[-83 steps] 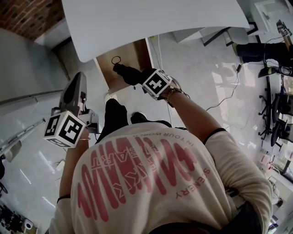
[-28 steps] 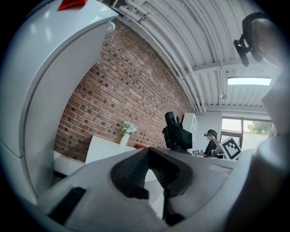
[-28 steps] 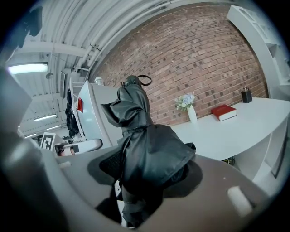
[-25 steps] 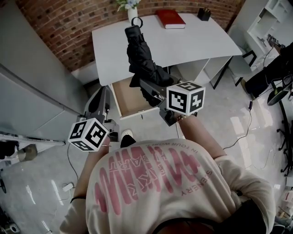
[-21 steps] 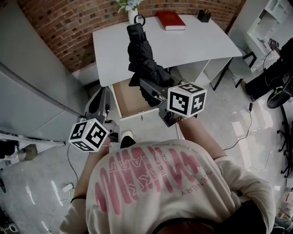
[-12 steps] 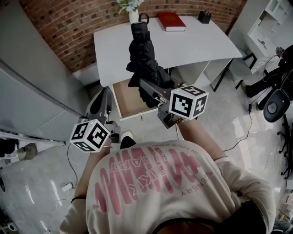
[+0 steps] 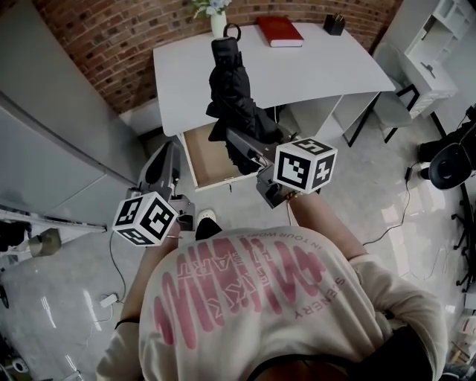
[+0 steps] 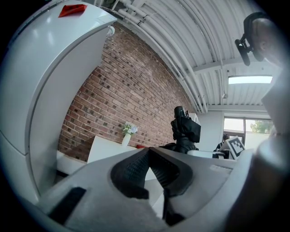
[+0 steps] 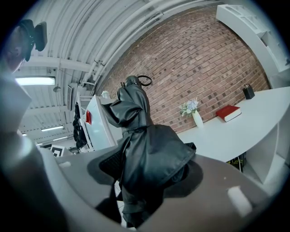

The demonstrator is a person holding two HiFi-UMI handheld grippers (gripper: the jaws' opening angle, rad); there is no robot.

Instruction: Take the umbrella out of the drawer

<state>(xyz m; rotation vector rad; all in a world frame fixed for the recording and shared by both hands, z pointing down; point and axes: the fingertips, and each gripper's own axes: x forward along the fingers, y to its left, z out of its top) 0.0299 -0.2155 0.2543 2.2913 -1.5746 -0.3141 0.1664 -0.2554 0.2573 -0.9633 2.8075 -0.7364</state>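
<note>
The black folded umbrella (image 7: 230, 97) stands upright above the open wooden drawer (image 7: 202, 160), its strap loop at the top, in front of the white table (image 7: 320, 71). My right gripper (image 7: 249, 145) is shut on the umbrella's lower part, and loose fabric hangs over its jaws. In the right gripper view the umbrella (image 9: 136, 127) rises from between the pads of the right gripper (image 9: 149, 174). My left gripper (image 7: 165, 160) hangs left of the drawer with nothing in it. In its own view the left gripper (image 8: 148, 154) has its pads meeting, and the umbrella (image 8: 185, 133) shows further off.
On the table stand a red book (image 7: 280, 31), a vase of flowers (image 7: 217, 18) and a dark cup (image 7: 334, 24). A brick wall runs behind. A grey cabinet (image 7: 52, 126) is at the left, and chairs (image 7: 450, 160) at the right.
Since the earliest frame the umbrella has come up out of the drawer in my right gripper. Over the last second it has only tilted slightly. The left gripper has stayed put.
</note>
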